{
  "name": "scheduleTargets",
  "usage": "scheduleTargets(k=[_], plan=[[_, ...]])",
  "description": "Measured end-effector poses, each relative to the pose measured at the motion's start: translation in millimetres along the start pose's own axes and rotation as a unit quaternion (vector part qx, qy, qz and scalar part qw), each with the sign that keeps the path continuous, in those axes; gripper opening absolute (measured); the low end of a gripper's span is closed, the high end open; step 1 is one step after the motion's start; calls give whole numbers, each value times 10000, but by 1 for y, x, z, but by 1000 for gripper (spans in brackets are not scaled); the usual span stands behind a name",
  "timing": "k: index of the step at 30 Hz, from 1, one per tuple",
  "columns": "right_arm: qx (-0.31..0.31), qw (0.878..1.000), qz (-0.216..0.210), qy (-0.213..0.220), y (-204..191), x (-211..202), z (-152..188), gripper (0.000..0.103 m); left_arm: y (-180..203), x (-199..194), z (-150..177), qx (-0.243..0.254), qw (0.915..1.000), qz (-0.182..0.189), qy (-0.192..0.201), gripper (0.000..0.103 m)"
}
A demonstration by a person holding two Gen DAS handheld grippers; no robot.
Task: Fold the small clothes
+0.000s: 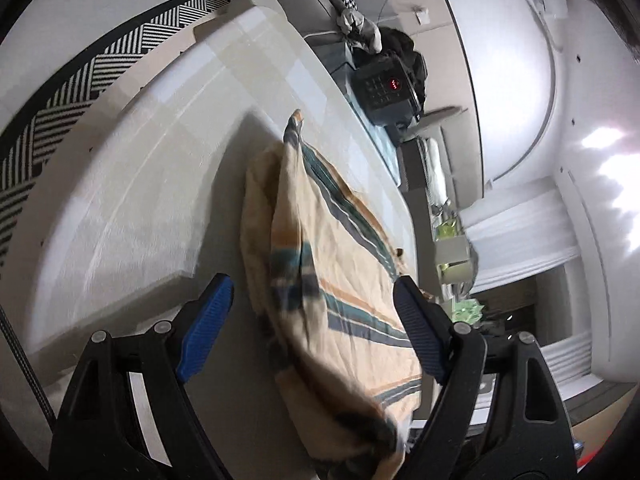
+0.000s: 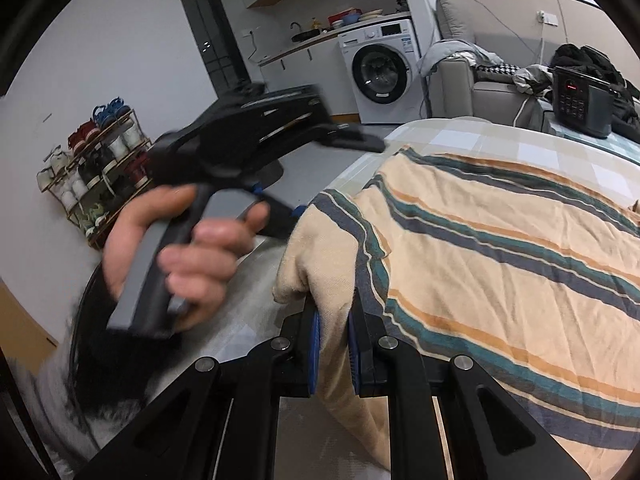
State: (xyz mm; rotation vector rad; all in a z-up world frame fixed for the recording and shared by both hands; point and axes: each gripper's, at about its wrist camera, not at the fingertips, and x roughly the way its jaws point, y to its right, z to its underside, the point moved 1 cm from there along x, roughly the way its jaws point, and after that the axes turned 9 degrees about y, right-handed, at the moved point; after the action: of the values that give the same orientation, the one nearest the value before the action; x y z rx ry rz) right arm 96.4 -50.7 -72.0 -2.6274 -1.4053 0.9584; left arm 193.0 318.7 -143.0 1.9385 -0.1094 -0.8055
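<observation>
A cream garment with teal, navy and orange stripes (image 2: pixel 500 248) lies on the table (image 2: pixel 440 136). My right gripper (image 2: pixel 334 344) is shut on a bunched cream edge of it, near the table's left side. In the left wrist view the same garment (image 1: pixel 340 280) hangs in a fold between the blue pads of my left gripper (image 1: pixel 312 308), which is open and tilted sideways; the pads do not press the cloth. The left gripper, held in a hand (image 2: pixel 224 208), also shows in the right wrist view, left of the garment.
A dark cooker with a red display (image 2: pixel 580 100) stands at the table's far right, also in the left wrist view (image 1: pixel 384 88). A grey sofa with clothes (image 2: pixel 480 80), a washing machine (image 2: pixel 380 68) and a shoe rack (image 2: pixel 96 160) lie beyond. A striped rug (image 1: pixel 80 80) lies by the table.
</observation>
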Motion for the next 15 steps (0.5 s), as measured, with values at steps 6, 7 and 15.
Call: scheduleTargets(k=[6, 7, 15], plan=[[-177, 9998, -48, -68, -7, 7, 2, 12, 6, 42, -31, 134, 9992, -161, -332, 77], [-177, 9998, -57, -55, -6, 6, 2, 12, 9, 50, -35, 198, 9988, -145, -414, 77], [-100, 9999, -99, 10, 2, 4, 0, 12, 38, 94, -53, 700, 9941, -453, -700, 55]])
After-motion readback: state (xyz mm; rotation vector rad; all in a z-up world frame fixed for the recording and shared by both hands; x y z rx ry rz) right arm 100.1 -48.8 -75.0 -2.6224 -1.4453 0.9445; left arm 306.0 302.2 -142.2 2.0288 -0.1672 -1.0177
